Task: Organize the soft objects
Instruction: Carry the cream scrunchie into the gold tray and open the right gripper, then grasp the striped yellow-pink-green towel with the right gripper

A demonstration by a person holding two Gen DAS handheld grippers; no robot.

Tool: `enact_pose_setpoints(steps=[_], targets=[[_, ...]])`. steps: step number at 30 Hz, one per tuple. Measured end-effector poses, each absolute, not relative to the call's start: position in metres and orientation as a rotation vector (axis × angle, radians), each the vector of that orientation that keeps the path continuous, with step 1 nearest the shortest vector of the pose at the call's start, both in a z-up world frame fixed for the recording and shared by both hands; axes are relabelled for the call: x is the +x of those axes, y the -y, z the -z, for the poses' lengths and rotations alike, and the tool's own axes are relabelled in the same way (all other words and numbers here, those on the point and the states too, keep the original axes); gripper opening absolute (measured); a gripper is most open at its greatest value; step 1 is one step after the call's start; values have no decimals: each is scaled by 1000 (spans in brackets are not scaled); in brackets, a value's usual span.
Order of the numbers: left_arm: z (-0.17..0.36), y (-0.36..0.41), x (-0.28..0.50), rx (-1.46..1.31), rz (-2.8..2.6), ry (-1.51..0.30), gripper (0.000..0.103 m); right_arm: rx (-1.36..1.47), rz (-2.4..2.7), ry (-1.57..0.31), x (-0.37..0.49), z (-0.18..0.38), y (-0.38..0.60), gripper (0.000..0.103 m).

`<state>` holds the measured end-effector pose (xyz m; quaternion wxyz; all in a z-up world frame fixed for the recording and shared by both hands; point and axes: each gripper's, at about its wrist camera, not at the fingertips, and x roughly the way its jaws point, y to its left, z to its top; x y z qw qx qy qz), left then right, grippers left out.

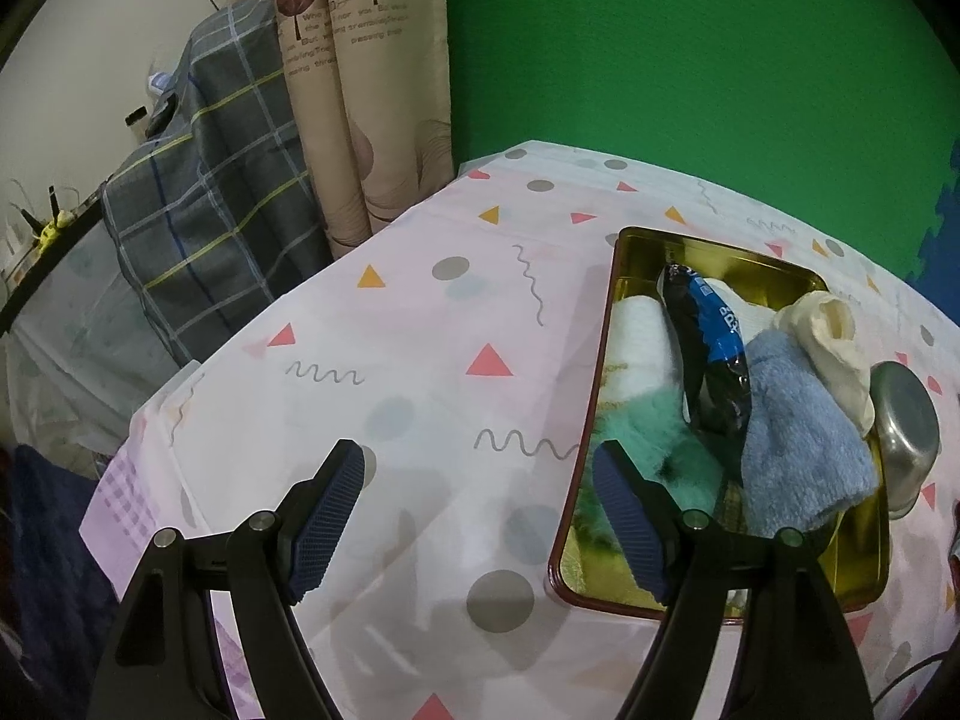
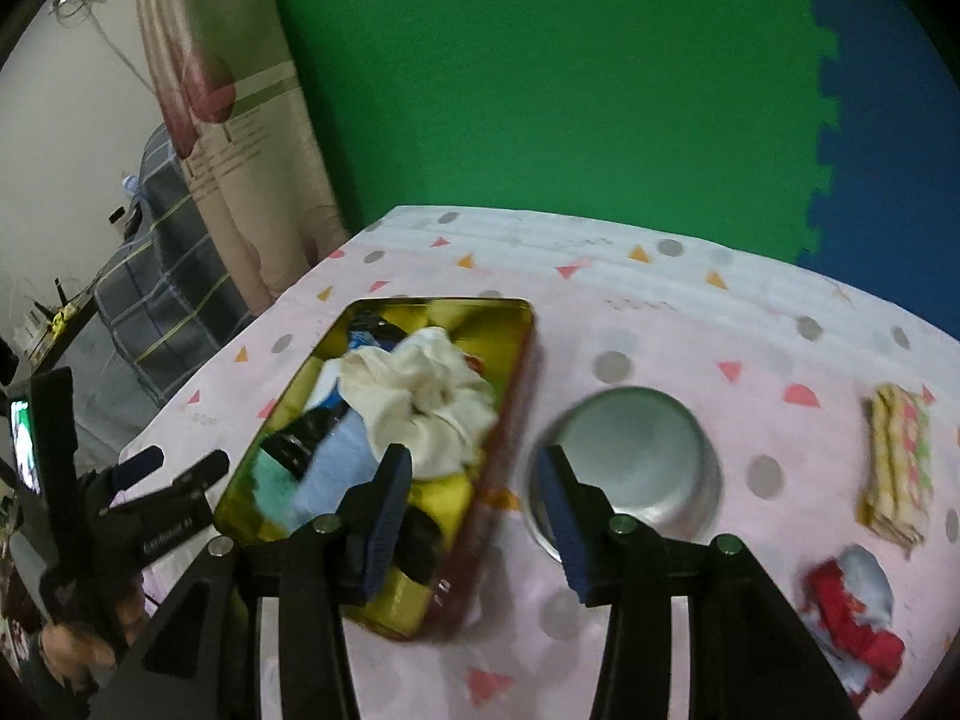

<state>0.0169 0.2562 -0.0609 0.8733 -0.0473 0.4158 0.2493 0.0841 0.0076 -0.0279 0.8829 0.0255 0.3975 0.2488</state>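
**A:** Your right tool [image 2: 474,486] hangs over the near end of the gold rectangular metal tin [image 2: 522,348], jaws apart with nothing between them. Your left tool [image 1: 480,516] has its jaws wide and empty, over bare cloth just left of the tin.

**B:** Where do the soft things stand?

**A:** Most are in the tin: the crumpled cream cloth [image 2: 420,390] on top, the light blue fluffy towel [image 1: 798,450], the mint green fuzzy cloth [image 1: 648,438], a white rolled towel [image 1: 642,342], and a black and blue shiny snack packet [image 1: 714,354] wedged among them. Right of the tin, past the upturned steel bowl [image 2: 630,468], a folded yellow and pink checked cloth [image 2: 900,468] and a red, white and blue fabric bundle [image 2: 852,618] lie loose on the patterned surface [image 2: 660,312].

**B:** What could go wrong?

**A:** In my judgement, the pile is the risk. The cream cloth rides high and the blue towel laps the tin's rim, so adding more could push something out. Swing right carelessly and you may clip the bowl, which sits just beside the tin.

**B:** Do the views differ?

**A:** Yes. Only the right wrist view shows the two loose cloths and your left tool from the side. Only the left wrist view shows the white roll and the towel's overhang clearly.
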Motion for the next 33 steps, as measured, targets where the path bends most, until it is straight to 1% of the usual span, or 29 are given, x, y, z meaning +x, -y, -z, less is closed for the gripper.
enact_pose_setpoints(steps=[8, 18, 22, 27, 29, 33], targets=[[60, -251, 18, -69, -526, -862, 76, 35, -372, -804, 68, 25, 76, 45], [58, -240, 18, -21, -509, -849, 76, 78, -119, -829, 82, 43, 198, 45], [55, -231, 18, 10, -492, -834, 78, 126, -86, -853, 99, 55, 225, 46], [46, -220, 16, 12, -450, -804, 80, 97, -71, -890, 133, 74, 226, 48], [43, -213, 15, 17, -429, -798, 80, 72, -68, -911, 146, 82, 221, 54], [39, -197, 18, 60, -390, -795, 82, 44, -52, -935, 169, 96, 215, 60]])
